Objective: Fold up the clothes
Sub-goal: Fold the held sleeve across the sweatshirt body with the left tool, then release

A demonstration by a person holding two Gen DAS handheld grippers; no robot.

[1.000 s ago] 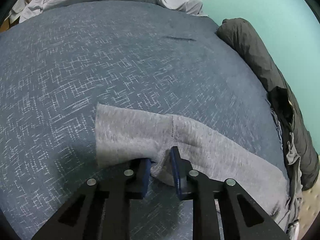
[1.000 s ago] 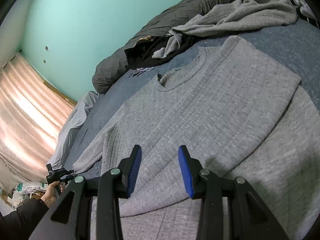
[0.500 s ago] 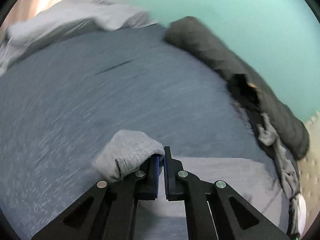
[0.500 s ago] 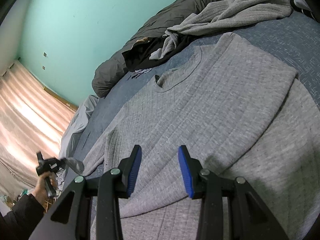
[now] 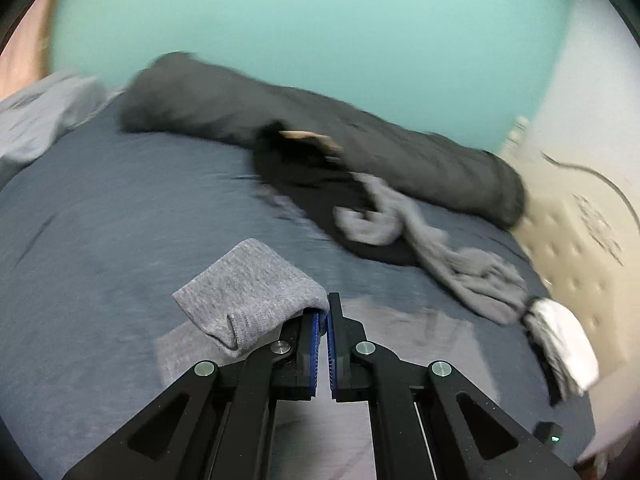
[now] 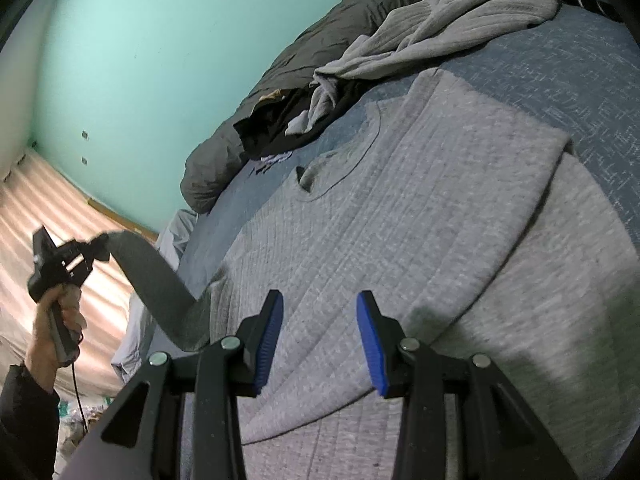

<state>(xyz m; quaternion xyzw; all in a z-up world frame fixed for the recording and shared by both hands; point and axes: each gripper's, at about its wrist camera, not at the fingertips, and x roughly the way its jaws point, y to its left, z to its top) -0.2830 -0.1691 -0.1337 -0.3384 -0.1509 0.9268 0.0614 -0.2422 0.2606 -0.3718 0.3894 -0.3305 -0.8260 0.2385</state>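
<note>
Left tool (image 5: pixel 323 320): jaws pressed together, pinching the sleeve cuff (image 5: pixel 248 288) of the grey sweatshirt (image 6: pixel 400 240), sleeve lifted off the bed (image 5: pixel 100 220). Right tool (image 6: pixel 320 336): jaws spread wide, holding nothing, poised over the sweatshirt body, which lies flat on the blue bedcover. Beyond: crumpled grey garment (image 6: pixel 440 20), black garment (image 6: pixel 280 124), dark rolled duvet (image 5: pixel 400 152) against the teal wall (image 5: pixel 320 20).

the left wrist view looks low across the blue patterned bedspread (image 5: pixel 120 220) toward the teal wall (image 5: pixel 320 20). the right wrist view hovers near over the grey knitted sweater (image 6: pixel 420 220), facing the same wall (image 6: pixel 140 60); both share the dark rolled duvet (image 5: pixel 420 152) (image 6: pixel 304 64)
</note>
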